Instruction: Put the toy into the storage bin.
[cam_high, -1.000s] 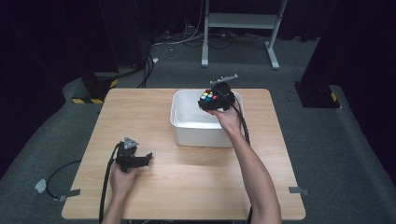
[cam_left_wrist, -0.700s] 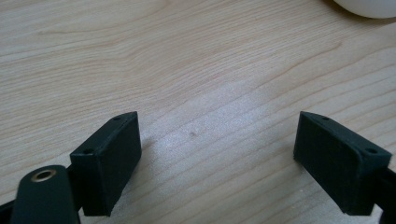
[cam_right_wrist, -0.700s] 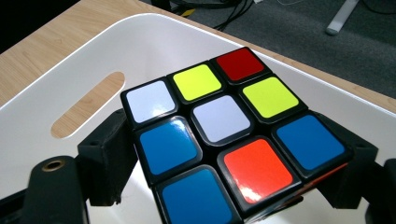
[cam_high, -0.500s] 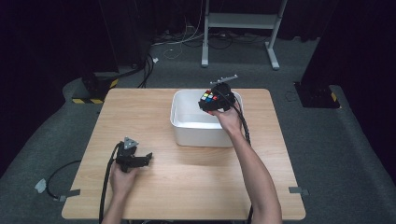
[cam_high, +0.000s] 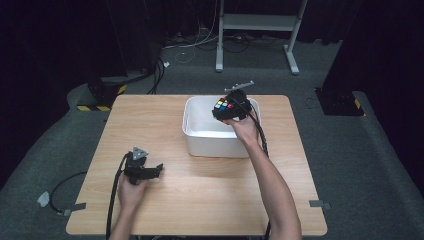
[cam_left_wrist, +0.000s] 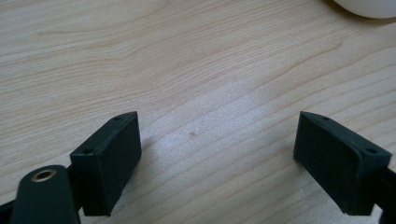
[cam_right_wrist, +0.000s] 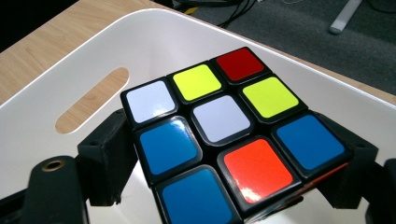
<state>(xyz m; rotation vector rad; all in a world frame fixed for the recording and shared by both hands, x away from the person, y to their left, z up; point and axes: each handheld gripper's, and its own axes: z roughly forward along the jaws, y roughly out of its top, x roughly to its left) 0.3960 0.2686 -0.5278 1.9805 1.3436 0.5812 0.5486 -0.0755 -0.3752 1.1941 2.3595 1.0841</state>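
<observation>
Black jaws of the right gripper (cam_right_wrist: 229, 186) clamp an unlabelled puzzle cube (cam_right_wrist: 224, 135) over the white tub (cam_high: 200, 140); the left gripper (cam_left_wrist: 224, 163) gapes.

Puzzle cube (cam_right_wrist: 219, 135): I have it clamped in my right gripper (cam_right_wrist: 224, 186), one black jaw pressed against its left side and the other against its right. Its facing side shows, far row to near: white, yellow, red; blue, white, yellow; blue, orange, blue.

White tub (cam_right_wrist: 60, 60): behind and beneath the cube, which I hold above its inside. Its wall has a long oval handle slot (cam_right_wrist: 91, 100) to the left of the cube.

Wooden table (cam_right_wrist: 51, 37): beyond the tub's rim, up and left of the cube, and seen again through the slot.

Grey carpet floor (cam_right_wrist: 299, 42): past the tub's far rim, above and right of the cube, with cables (cam_right_wrist: 238, 11) lying on it.
</observation>
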